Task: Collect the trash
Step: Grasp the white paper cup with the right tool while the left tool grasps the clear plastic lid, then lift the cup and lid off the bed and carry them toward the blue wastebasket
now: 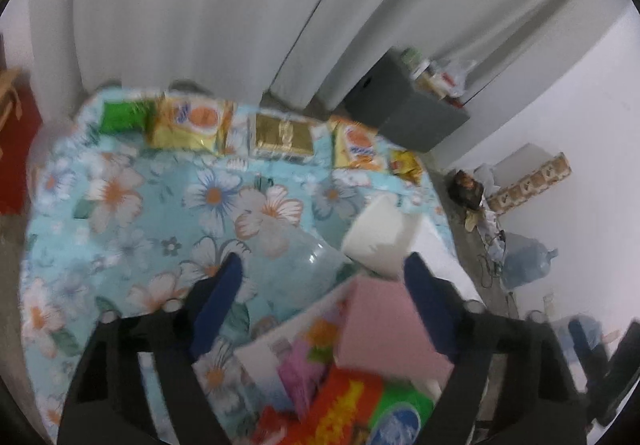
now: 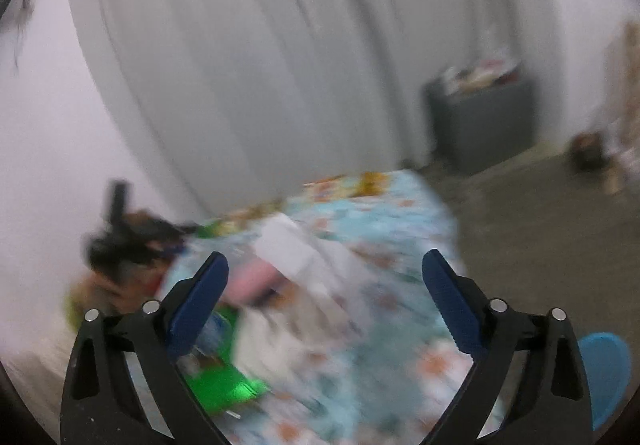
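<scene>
White cup (image 1: pixel 380 239) tipped, pink box (image 1: pixel 390 329)

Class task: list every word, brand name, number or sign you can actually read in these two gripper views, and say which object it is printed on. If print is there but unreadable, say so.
No text reads clearly in either view.
Two yellow-and-orange snack packets: logo printed, too blurred to read.
Gold packet: no legible print.
Small yellow packet: red mark, unreadable.
Green container with blue oval label: blurred.
Red-and-yellow wrapper: blurred.
Right wrist view: motion blur, nothing legible.
</scene>
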{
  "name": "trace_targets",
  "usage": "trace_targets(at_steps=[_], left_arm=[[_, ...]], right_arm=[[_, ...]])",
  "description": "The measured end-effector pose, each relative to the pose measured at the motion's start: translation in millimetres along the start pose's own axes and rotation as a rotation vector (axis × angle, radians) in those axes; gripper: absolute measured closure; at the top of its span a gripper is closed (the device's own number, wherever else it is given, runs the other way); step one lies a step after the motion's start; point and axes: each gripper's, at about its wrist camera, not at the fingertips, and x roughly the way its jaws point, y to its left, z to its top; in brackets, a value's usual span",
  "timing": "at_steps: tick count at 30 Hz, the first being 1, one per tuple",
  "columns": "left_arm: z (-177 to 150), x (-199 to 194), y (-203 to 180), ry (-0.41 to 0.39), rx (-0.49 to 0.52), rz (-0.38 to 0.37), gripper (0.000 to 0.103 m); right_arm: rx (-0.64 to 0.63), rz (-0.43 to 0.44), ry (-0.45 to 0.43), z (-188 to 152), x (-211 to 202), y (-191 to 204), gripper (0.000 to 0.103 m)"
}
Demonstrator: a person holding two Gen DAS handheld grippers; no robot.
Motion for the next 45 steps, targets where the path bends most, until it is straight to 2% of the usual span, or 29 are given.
trace_targets(at_steps=[1, 3, 6, 8, 10, 13, 16, 20, 24, 26, 28, 31, 32, 33, 40, 45], left_arm=[[5, 10, 3, 0.021, -0.009, -0.003, 0.039], [13, 33, 11, 0.073, -0.028, 0.002, 0.048], [21, 55, 21, 0.119, -0.050, 0.010, 0.055], [25, 62, 30, 0.128, -0.088, -0.013, 0.055], [28, 61, 35, 0.133, -0.104, -0.034, 0.056], [27, 55, 39, 0.149, -0.104, -0.062, 0.065], [23, 49, 43, 0.177, -0.105, -0.088, 0.069], [19, 40, 48, 0.178, -0.095, -0.102, 0.075], [14, 36, 53, 0.181, -0.092, -0.113, 0.080], [12, 34, 54, 0.177, -0.084, -0.113, 0.084], [10, 30, 56, 0.179, -0.076, -0.123, 0.095], [8, 29, 59, 0.173, -0.077, -0.127, 0.095], [7, 28, 60, 0.168, -0.074, -0.126, 0.095], [7, 28, 59, 0.165, -0.073, -0.126, 0.095], [7, 14, 62, 0.079, -0.052, -0.105, 0.097], [10, 5, 70, 0.042, -0.075, -0.116, 0.097]], right_arm=[[0.024, 0.055, 0.074, 20, 26, -2, 0.017], [0.059, 0.099, 0.207, 44, 69, -4, 0.020], [0.091, 0.150, 0.373, 62, 125, -2, 0.021], [0.101, 0.169, 0.487, 69, 164, 2, 0.021], [0.091, 0.137, 0.553, 70, 193, 7, 0.021], [-0.026, 0.097, 0.700, 63, 237, 29, 0.021], [-0.145, 0.032, 0.802, 49, 267, 47, 0.021], [-0.276, -0.043, 0.890, 30, 289, 60, 0.021], [-0.316, -0.088, 0.962, 27, 315, 57, 0.021], [-0.340, -0.106, 0.982, 21, 320, 60, 0.021], [-0.367, -0.120, 0.990, 14, 328, 67, 0.023], [-0.378, -0.117, 0.990, 10, 330, 71, 0.032], [-0.386, -0.118, 0.965, 14, 329, 73, 0.037], [-0.388, -0.116, 0.946, 14, 331, 79, 0.038], [-0.378, -0.103, 0.765, 39, 321, 80, 0.039], [-0.360, -0.056, 0.585, 55, 310, 92, 0.039]])
